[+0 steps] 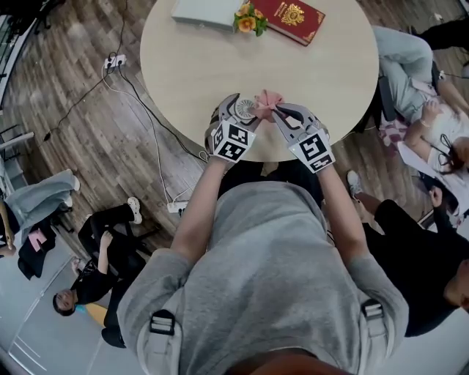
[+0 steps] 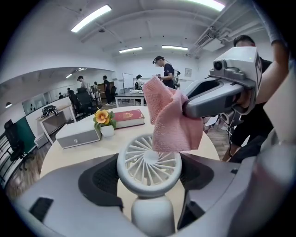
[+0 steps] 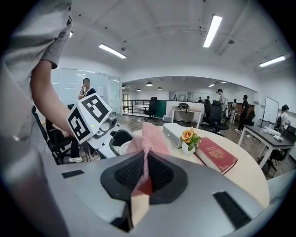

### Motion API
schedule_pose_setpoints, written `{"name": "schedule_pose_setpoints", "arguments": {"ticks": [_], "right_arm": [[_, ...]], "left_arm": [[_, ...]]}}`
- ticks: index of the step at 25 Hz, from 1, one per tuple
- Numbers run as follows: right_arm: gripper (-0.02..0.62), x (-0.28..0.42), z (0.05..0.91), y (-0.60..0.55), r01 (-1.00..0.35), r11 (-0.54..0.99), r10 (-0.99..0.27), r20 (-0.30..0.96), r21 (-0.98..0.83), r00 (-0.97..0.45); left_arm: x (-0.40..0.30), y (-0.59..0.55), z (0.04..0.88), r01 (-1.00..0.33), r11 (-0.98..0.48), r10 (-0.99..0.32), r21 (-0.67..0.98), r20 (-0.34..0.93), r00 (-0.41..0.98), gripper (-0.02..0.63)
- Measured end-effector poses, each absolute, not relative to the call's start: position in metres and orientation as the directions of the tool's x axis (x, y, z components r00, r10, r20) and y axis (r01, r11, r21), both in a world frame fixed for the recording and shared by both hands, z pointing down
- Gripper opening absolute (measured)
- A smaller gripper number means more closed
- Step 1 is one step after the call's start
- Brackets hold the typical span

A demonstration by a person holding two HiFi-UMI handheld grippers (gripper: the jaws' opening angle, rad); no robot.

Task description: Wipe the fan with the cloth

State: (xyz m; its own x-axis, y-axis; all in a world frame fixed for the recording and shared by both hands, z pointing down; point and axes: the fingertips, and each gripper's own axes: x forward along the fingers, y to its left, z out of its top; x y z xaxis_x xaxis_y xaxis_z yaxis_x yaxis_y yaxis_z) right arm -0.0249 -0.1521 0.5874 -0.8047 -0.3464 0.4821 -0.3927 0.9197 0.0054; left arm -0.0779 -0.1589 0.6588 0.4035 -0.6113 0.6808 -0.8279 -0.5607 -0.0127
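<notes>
1. The left gripper (image 1: 234, 116) has its jaws closed in on a small white plastic fan (image 2: 149, 165) with a round slatted head. The pads bear on either side of the head, and the handle runs back between them. My judgement is that this hold keeps the grille facing outward and open to wiping.
2. The right gripper (image 3: 145, 178) has its jaws all but together, pinching a fold of a pink knitted cloth (image 3: 149, 136). The loose bulk of the cloth stands out past the jaw tips, which leaves a soft pad to wipe with.
3. In the left gripper view the cloth hangs over the upper right of the fan's grille and appears to touch it. Wiping is judged to be under way, but how much of the grille has been covered cannot be told.
4. Fan and cloth are held in the air over the near edge of the round, pale beige worktop (image 1: 183, 66), just in front of the person. Neither rests on it.
5. At the far edge of the worktop lie a red hardback book (image 1: 297, 16) and a flat pale grey box (image 1: 201, 10). A small pot of orange flowers (image 1: 249, 17) stands between them. All three are well apart from the work.
6. The room is an open office with a wood-plank floor (image 1: 66, 117). A white power strip (image 1: 113, 61) with trailing cables lies on the floor to the left of the worktop.
7. Strip lights run along the ceiling. Desks and chairs stand about, and several people sit or stand around the room.
</notes>
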Motion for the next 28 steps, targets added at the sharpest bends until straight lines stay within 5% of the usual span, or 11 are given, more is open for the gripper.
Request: {"name": "schedule_pose_setpoints", "arguments": {"ticks": [28], "right_arm": [[0.028,-0.083,0.492,-0.122,-0.325,0.941,-0.336,0.333,0.091,-0.881]], "left_arm": [[-0.077,-0.135,0.559,-0.765,-0.627,-0.663,-0.149,0.617,0.424,0.38]]}}
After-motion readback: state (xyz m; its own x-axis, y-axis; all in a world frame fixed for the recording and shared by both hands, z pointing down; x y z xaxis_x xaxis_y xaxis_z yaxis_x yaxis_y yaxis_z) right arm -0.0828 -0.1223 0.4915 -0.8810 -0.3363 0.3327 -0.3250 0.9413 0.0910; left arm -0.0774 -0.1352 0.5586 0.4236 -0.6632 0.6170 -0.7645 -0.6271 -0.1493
